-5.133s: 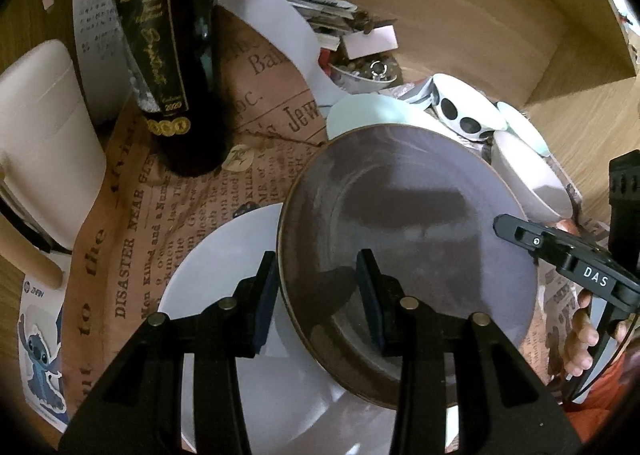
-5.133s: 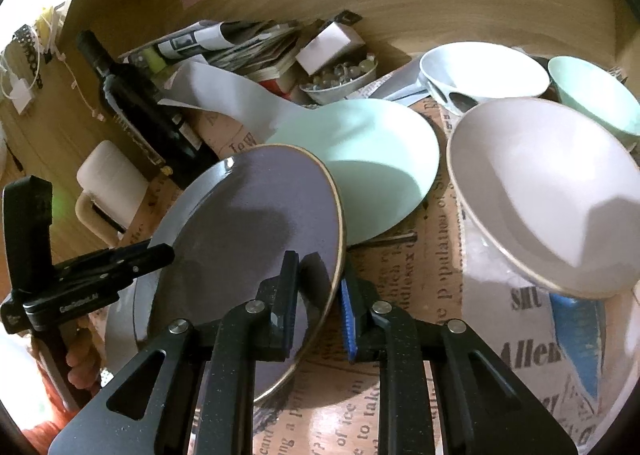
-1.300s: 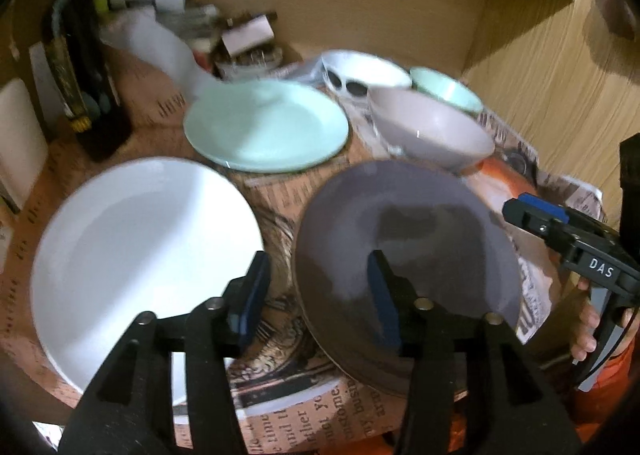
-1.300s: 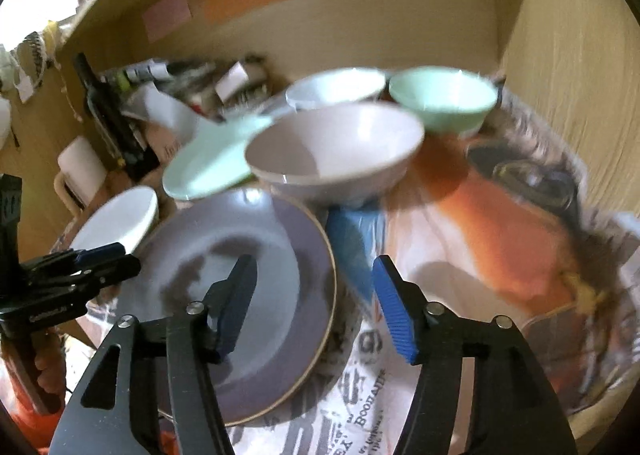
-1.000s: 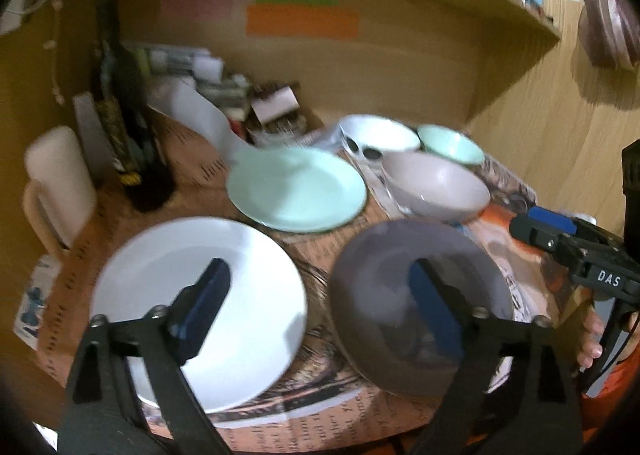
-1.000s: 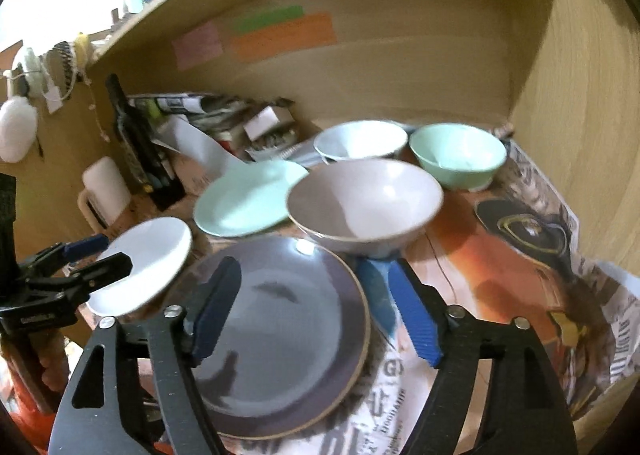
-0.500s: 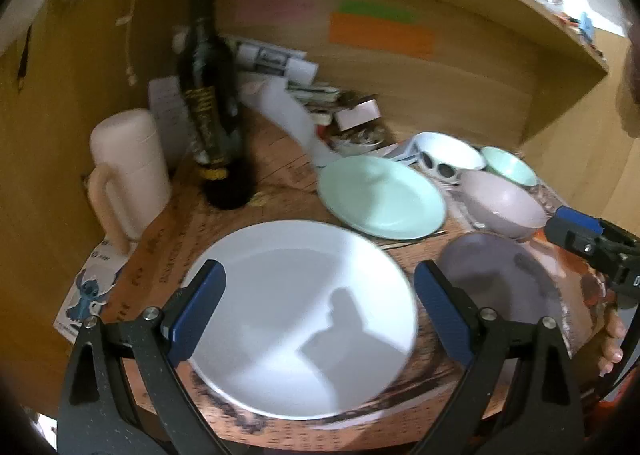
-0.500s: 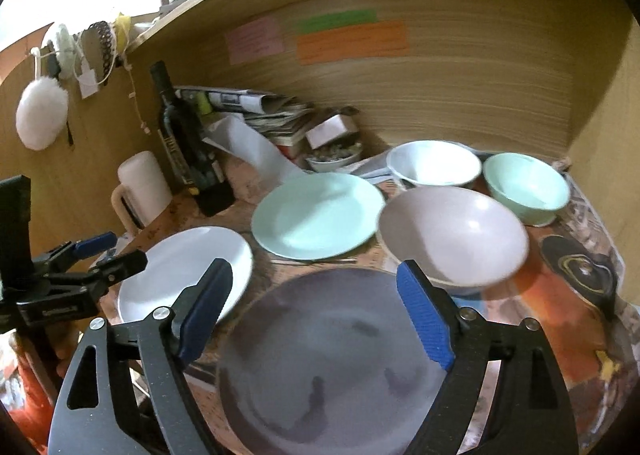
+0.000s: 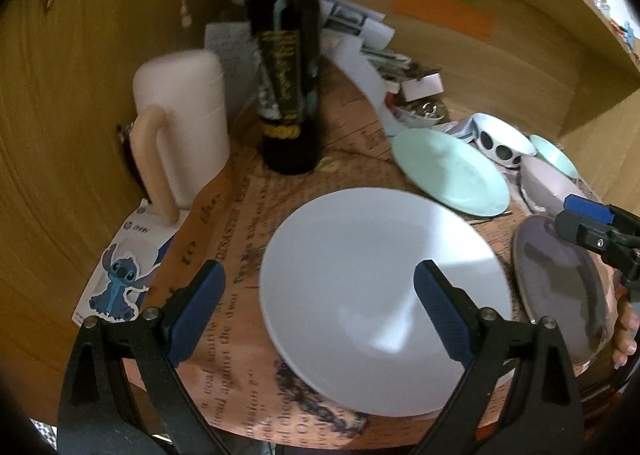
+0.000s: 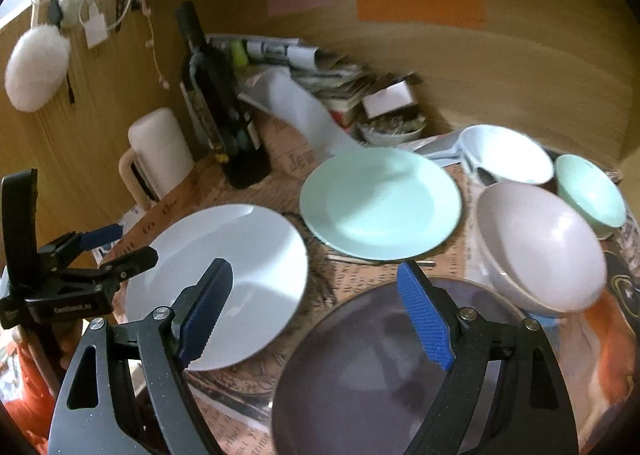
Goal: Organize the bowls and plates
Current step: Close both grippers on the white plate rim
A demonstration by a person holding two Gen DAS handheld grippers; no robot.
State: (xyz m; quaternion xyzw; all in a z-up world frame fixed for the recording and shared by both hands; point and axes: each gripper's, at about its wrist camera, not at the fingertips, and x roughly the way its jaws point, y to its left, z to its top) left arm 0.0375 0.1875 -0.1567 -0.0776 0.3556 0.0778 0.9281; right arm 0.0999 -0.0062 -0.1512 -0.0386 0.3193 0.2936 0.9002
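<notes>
Tongs on my left hand (image 9: 318, 295) stand wide open above the white plate (image 9: 380, 275) and hold nothing. My right tongs (image 10: 316, 315) are also wide open and empty, over the near rim of the grey plate (image 10: 380, 383). Both plates lie flat on the table (image 9: 224, 215), side by side on its newspaper cover. Behind them I see the mint plate (image 10: 380, 203), then the pinkish bowl (image 10: 540, 247), the white bowl (image 10: 508, 155) and the mint bowl (image 10: 592, 191) close together. A dark bottle (image 9: 288, 67) and a cream mug (image 9: 180, 123) stand at the left.
</notes>
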